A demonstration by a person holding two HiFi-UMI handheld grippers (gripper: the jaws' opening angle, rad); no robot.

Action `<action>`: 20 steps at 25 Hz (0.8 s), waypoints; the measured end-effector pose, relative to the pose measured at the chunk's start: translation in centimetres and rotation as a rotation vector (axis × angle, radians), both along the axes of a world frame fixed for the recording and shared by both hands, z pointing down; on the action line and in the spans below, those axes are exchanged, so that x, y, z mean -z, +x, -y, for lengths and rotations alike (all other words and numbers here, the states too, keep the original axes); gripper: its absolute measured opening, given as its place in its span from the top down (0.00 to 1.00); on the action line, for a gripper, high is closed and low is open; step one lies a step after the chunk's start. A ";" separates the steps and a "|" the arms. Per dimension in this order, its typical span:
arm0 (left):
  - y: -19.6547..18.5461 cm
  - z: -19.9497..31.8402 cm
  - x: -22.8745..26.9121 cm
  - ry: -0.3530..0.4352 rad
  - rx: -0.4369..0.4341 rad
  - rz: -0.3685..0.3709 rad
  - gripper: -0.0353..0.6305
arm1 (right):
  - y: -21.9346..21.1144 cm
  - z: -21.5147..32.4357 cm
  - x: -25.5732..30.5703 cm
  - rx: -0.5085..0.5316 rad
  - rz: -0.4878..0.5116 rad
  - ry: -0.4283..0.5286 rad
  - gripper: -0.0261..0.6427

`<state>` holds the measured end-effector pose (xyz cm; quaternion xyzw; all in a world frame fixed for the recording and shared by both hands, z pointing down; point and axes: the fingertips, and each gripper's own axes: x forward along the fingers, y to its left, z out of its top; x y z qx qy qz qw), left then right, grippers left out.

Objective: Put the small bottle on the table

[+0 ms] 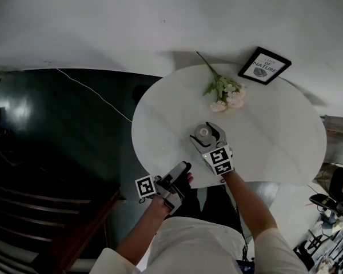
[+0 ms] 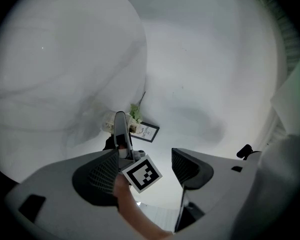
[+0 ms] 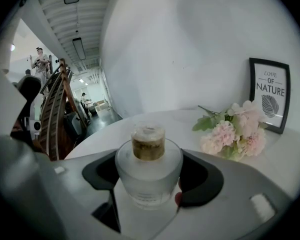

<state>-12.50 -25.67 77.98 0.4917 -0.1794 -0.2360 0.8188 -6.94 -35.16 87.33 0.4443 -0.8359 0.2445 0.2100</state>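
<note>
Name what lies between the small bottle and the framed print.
A pink flower sprig, lying on the table; the head view shows it best.

Frosted clear small bottle (image 3: 148, 176) with gold neck, white faintly veined tabletop (image 1: 274, 136), pale pink flowers (image 3: 235, 134) with green leaves, black picture frame (image 3: 269, 95) around white print, grey right claw (image 3: 151, 184) with black pads (image 3: 204, 176).

We find bare table (image 1: 286, 147) open at three and nine o'clock of the small bottle (image 1: 204, 132), flowers (image 1: 226, 91) barring one o'clock, picture frame (image 1: 264, 65) beyond toward two, probably leaning on the wall (image 1: 160, 16), our passage free at six.
</note>
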 end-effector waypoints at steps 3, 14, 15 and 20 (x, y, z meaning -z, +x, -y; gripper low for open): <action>-0.9 0.4 -0.3 -0.003 0.023 0.002 0.47 | 0.1 0.2 0.0 -0.002 -0.017 0.021 0.44; -2.1 1.2 0.1 0.011 0.048 -0.002 0.47 | 0.2 -0.5 -0.3 -0.005 -0.077 0.055 0.44; -2.0 1.2 0.1 0.011 0.049 -0.003 0.47 | 0.2 -0.6 -0.3 -0.006 -0.082 0.058 0.44; -2.0 0.9 0.0 0.010 0.049 -0.004 0.47 | 0.4 -1.1 -1.0 -0.010 -0.104 0.072 0.44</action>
